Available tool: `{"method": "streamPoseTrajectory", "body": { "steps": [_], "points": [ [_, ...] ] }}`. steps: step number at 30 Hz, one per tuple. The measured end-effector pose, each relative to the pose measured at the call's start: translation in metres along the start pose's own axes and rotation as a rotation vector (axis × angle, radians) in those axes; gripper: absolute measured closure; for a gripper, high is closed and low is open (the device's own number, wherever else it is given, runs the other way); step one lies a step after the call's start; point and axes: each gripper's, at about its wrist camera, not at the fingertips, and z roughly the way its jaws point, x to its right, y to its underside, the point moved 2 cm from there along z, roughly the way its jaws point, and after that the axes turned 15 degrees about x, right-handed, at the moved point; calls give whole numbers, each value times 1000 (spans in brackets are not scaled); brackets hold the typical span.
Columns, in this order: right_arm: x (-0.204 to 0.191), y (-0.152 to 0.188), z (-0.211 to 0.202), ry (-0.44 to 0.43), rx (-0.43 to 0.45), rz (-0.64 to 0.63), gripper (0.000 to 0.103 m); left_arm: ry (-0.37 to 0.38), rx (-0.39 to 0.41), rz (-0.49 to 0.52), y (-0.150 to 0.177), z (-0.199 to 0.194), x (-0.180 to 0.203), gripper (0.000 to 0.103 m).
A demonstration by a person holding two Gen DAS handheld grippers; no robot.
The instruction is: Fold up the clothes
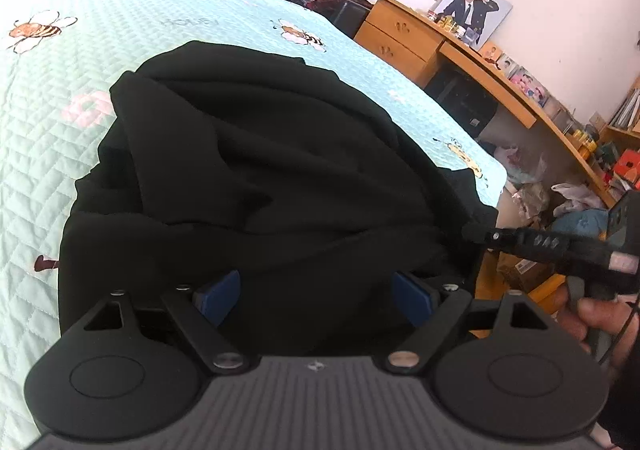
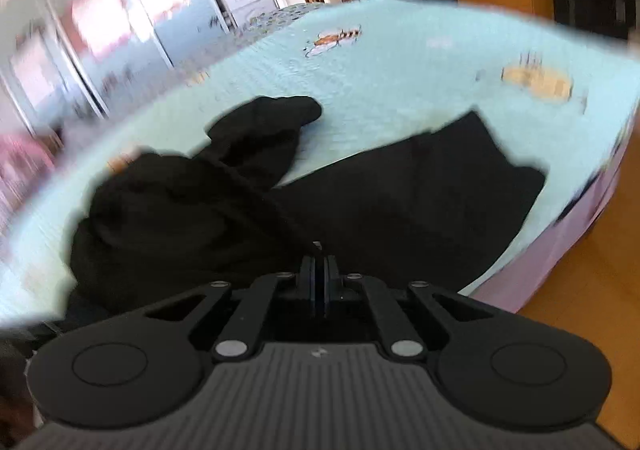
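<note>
A black garment (image 1: 260, 170) lies bunched on the light blue bee-print quilt (image 1: 60, 130) of a bed. My left gripper (image 1: 316, 290) is open, its blue pads (image 1: 218, 300) spread wide with black cloth lying between them. My right gripper (image 2: 319, 250) is shut on a fold of the black garment (image 2: 192, 210), pulling a taut ridge of cloth. It also shows in the left wrist view (image 1: 480, 236), at the garment's right edge. In the right wrist view a sleeve-like lobe (image 2: 272, 118) sticks out toward the far side of the quilt (image 2: 400, 82).
A wooden desk (image 1: 404, 38) with drawers, a framed portrait (image 1: 472, 10) and clutter runs along the right wall. Bags and boxes (image 1: 532, 194) lie on the floor beside the bed. The bed's near-right edge (image 2: 560, 218) drops to a wooden floor (image 2: 592, 290).
</note>
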Motion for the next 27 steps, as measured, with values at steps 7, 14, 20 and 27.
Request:
{"method": "streamPoseTrajectory", "body": {
  "steps": [7,14,20,27],
  "points": [
    [20,5,0,-62,-31,248,98,19,19,116,-13,-7,31,17],
    [31,9,-3,-227,-74,566,98,105,-31,355,-21,22,81,16],
    [37,21,2,-458,-139,920,98,105,-22,235,-16,22,64,17],
    [10,41,5,-838,-209,1240,98,203,166,87,-34,-32,69,17]
  ]
}}
